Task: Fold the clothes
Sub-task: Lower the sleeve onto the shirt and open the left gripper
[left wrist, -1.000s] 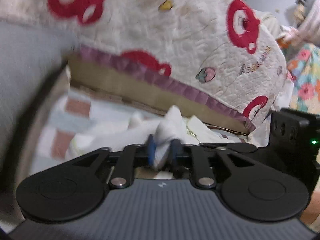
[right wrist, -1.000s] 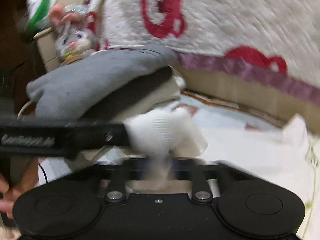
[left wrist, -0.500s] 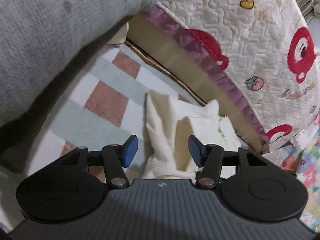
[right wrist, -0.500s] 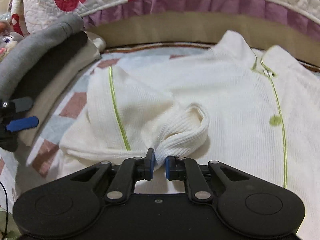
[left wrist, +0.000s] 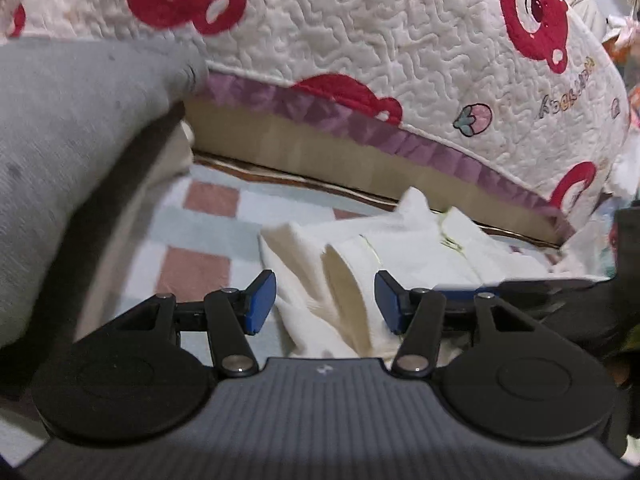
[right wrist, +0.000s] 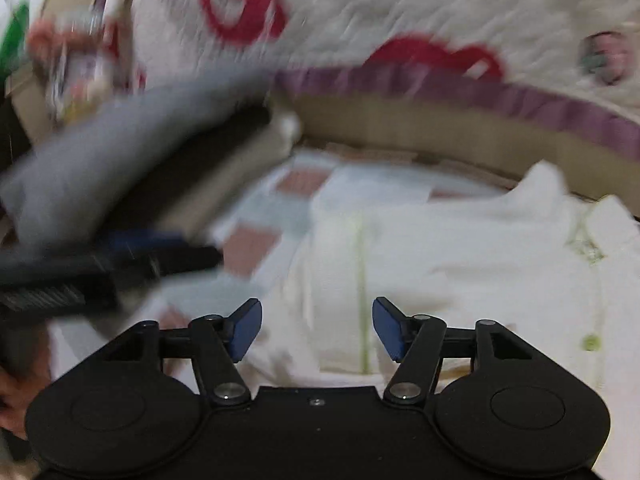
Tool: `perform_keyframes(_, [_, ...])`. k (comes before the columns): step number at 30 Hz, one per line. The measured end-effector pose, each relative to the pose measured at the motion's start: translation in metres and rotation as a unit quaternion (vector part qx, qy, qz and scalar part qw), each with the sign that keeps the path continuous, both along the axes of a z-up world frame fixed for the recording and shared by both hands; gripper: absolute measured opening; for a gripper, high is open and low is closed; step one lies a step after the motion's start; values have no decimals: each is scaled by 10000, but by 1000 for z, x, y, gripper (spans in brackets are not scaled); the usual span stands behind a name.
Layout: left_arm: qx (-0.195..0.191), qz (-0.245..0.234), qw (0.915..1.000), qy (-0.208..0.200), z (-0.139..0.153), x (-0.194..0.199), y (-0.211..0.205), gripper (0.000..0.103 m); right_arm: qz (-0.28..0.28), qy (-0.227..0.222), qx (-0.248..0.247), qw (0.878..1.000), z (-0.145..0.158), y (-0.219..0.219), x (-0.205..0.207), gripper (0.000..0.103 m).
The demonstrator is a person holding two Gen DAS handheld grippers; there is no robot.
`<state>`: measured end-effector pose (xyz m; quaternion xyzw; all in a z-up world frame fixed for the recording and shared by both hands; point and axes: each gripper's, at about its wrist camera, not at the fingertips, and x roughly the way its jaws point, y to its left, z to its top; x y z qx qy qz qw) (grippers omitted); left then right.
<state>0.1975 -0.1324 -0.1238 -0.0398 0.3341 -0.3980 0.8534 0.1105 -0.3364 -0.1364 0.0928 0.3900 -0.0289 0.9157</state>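
Note:
A cream ribbed top with thin green piping [right wrist: 460,248] lies on the checked bed sheet [left wrist: 208,240], one sleeve folded across its body. In the left wrist view the cream top [left wrist: 360,272] sits just ahead, with a raised fold between the blue pads. My left gripper [left wrist: 326,298] is open above that fold, gripping nothing. My right gripper [right wrist: 316,326] is open too, hovering over the top's left part near the green piping. The right wrist view is blurred by motion. The left gripper's body [right wrist: 92,268] shows at the left of that view.
A grey folded garment [left wrist: 68,152] on a dark and beige stack rises at the left. A white quilt with red bear prints [left wrist: 380,40] and purple trim lies behind, above a tan bed edge [left wrist: 360,160]. A plush toy [right wrist: 76,68] sits at the far left.
The right gripper has opened and let go of the cuff it was shut on, then lifted back. The left gripper stays open and has tilted up, showing more quilt.

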Motion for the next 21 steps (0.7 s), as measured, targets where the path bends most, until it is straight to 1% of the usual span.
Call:
perform_keyframes(2, [124,121,9998,-56,-1,1,2,53,60,251,-677,9974,-20,7,12,66])
perform_keyframes(3, [236,207,9994,-138,-2,1,3,53,86,378,-1032,9939,-30,10,18,66])
perform_keyframes(4, [318,276,9988,-230,-1,0,4,53,111,504,-1385,9890,-41,13,25,61])
perform_keyframes(5, [379,333,9982,-328,1,0,4,53,4,452,-1208,9917,-39,5,20,55])
perform_keyframes(6, [384,357,9979,-387,3,0,5,53,-112,387,-995,9942,-36,-5,16,30])
perform_keyframes(7, [343,347,9980,-407,5,0,6,53,-228,323,-781,9962,-33,-15,11,15])
perform_keyframes(8, [304,319,9981,-422,6,0,5,53,-343,258,-566,9975,-30,-24,6,14])
perform_keyframes(9, [271,284,9983,-441,7,-1,4,53,-459,192,-352,9981,-28,-34,1,11])
perform_keyframes(10, [272,240,9982,-480,9,-2,2,53,-574,127,-137,9982,-25,-44,-3,11])
perform_keyframes(11, [292,173,9980,-525,10,-3,-1,53,-606,80,-161,9980,-21,-46,-10,11])
perform_keyframes(13, [203,-83,9985,-497,11,-8,-6,53,-636,-25,-187,9978,-14,-50,-22,11])
perform_keyframes(15, [81,-365,9983,-440,13,-12,-10,55,-862,-223,353,9954,-4,-61,-35,11])
perform_keyframes(17, [20,-652,9971,-398,13,-18,-15,55,-1078,-433,986,9883,6,-73,-43,11])
perform_keyframes(19, [107,-954,9946,-394,11,-27,-23,63,-1267,-631,1585,9772,14,-81,-51,11])
perform_keyframes(20, [150,-1105,9930,-392,10,-31,-27,63,-1314,-726,1855,9711,19,-83,-53,11])
perform_keyframes(21, [193,-1255,9911,-390,9,-35,-31,63,-1319,-797,1981,9680,24,-81,-54,11])
